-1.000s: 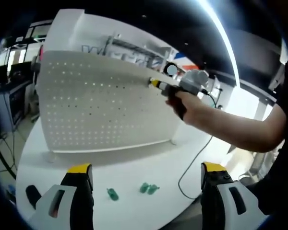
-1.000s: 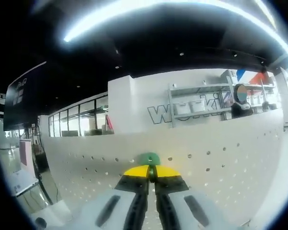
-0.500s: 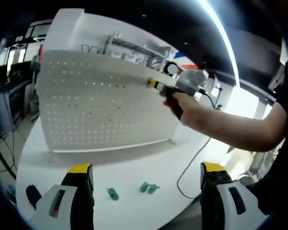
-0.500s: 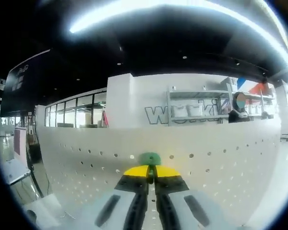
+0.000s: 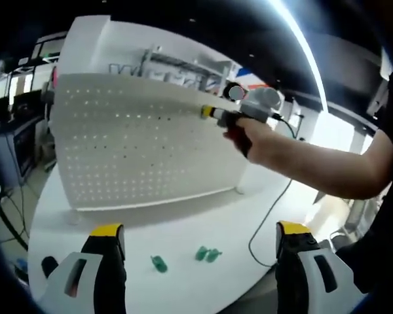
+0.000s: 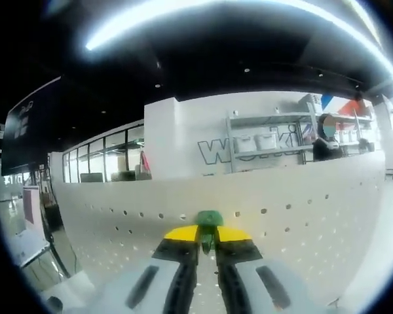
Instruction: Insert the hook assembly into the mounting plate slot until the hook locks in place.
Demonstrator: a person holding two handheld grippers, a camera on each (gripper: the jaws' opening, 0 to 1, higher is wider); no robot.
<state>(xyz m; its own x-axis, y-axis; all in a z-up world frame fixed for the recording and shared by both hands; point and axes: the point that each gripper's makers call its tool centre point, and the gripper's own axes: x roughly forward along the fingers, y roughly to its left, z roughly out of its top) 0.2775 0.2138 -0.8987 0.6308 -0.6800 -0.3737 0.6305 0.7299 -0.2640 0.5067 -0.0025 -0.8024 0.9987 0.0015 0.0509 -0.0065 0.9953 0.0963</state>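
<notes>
On the white desk a white pegboard stands upright at the far side, rows of small holes across its face. R hand-held gripper is up against the board near its top edge, jaws clenched on a green hook; hook's tip sits at the row of holes just under the top edge, whether it's in a hole can't tell. In the left gripper view the same hand-held gripper comes in from the right, yellow tips at the board's upper right part, held by a person's hand w/ bare forearm running off right. A dark cable trails from it down over the desk's right edge.

L hand-held gripper hangs near side of the desk, well apart from the board, released: jaws wide, nothing between. Between its jaws, on the desk: three more green hooks, one to the left, two touching just right of it.

Beyond the board: white wall w/ shelves and lettering, dark ceiling w/ a light strip.
</notes>
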